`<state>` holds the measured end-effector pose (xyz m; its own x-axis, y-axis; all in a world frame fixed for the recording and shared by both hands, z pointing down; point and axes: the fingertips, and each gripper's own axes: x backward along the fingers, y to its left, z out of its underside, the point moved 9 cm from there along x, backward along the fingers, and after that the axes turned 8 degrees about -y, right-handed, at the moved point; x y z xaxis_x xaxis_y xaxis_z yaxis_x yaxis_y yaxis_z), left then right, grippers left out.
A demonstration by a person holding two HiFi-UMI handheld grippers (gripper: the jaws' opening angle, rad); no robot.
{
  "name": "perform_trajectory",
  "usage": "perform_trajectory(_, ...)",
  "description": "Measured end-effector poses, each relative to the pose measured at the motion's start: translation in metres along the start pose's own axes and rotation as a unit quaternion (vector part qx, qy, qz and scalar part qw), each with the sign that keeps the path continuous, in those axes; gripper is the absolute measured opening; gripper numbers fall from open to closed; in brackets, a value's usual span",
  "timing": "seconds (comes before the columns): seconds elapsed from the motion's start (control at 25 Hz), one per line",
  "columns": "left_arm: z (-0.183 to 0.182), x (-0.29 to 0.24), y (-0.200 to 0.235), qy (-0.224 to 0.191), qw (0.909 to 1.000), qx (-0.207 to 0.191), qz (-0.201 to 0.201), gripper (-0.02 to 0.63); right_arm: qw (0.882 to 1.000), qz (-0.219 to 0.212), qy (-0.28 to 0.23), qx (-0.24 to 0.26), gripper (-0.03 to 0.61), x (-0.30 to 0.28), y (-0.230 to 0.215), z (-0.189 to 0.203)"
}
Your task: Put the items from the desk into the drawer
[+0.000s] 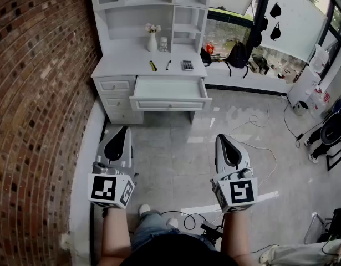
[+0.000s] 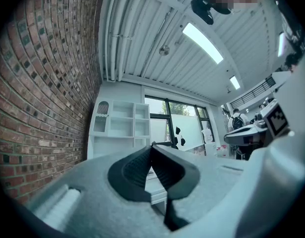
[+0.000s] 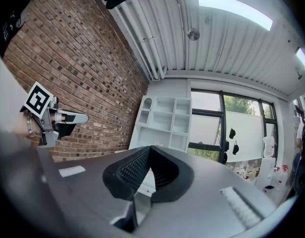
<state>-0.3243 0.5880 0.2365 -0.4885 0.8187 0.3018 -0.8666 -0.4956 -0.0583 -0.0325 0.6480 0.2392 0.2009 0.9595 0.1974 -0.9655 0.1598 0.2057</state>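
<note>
Nearest, low in the head view, the left gripper and the right gripper are held out side by side. Each gripper view shows its jaw tips meeting with nothing between them, so both are closed and empty.

The white table stands well ahead at 12 o'clock, against the brick wall that runs along 9 o'clock. Its drawer is pulled out and looks empty. The task's things lie untouched in a row on the table top just behind the drawer: a yellow marker-like stick, a black pen at its 3 o'clock, then a calculator. A vase of flowers and a small jar stand behind, at the stick's 12 o'clock.

Nothing has been put away yet. Risks from here, as I judge them:
- Cables lie on the floor by the feet and could catch a step.
- The open drawer front juts out, so a low reach may knock it.
- A reach that overshoots the row could tip the vase.
- The slim pen may roll or slip, and the flat calculator offers little edge.
</note>
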Motion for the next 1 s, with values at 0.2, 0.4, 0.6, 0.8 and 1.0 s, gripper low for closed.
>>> perform_trajectory(0.2,0.003,0.005,-0.012,0.009,0.9999,-0.006,-0.005,-0.003,1.0,-0.004,0.002,0.001,0.005,0.013,-0.008,0.003)
perform_trajectory(0.4,0.003,0.004,-0.015,0.024,0.9996,-0.011,-0.005,-0.003,1.0,-0.001,-0.007,-0.004,0.005,0.015,-0.015,0.0)
perform_trajectory(0.6,0.006,0.0,-0.015,0.033,0.9993,0.016,-0.007,0.244,1.0,-0.01,-0.017,-0.009,0.003,0.016,-0.018,-0.006)
perform_trajectory(0.8,0.003,-0.002,-0.019,0.031,0.9991,0.015,-0.025,0.565,1.0,-0.013,-0.017,-0.008,0.003,0.016,-0.026,-0.003)
perform_trajectory(1.0,0.003,-0.002,-0.017,0.037,0.9984,0.01,-0.042,0.565,1.0,-0.006,-0.01,-0.002,0.003,0.004,-0.034,-0.002)
